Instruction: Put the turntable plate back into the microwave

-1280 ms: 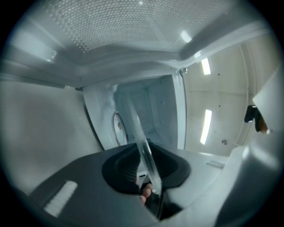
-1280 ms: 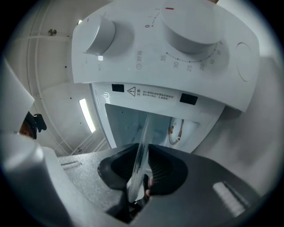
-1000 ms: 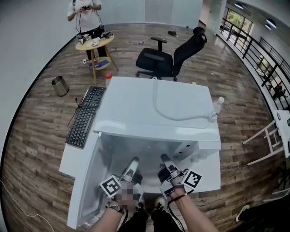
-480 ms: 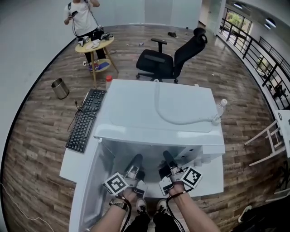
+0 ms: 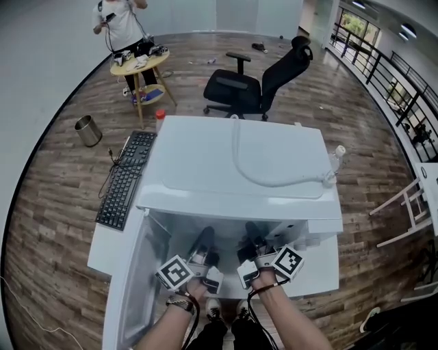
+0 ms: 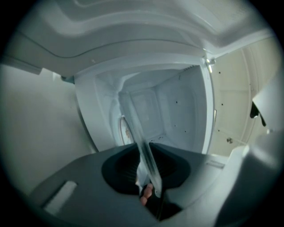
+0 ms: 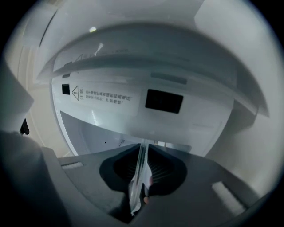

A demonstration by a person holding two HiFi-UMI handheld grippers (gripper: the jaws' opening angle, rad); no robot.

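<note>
The white microwave stands on a white table with its door swung open to the left. Both grippers reach level into its mouth. The clear glass turntable plate shows edge-on, running from the cavity back between the jaws. My left gripper is shut on the plate's rim, and its jaws have just closed a little further. My right gripper is shut on the plate's rim below the control panel. In the head view the plate is too clear to make out.
A white cable lies on top of the microwave. A black keyboard lies on the table to the left, a bottle at the right. Behind are an office chair, a metal bin and a round side table with a person.
Both grippers have moved together a little further toward the microwave's opening and slightly down, still holding the plate. The person at the back has shifted.
</note>
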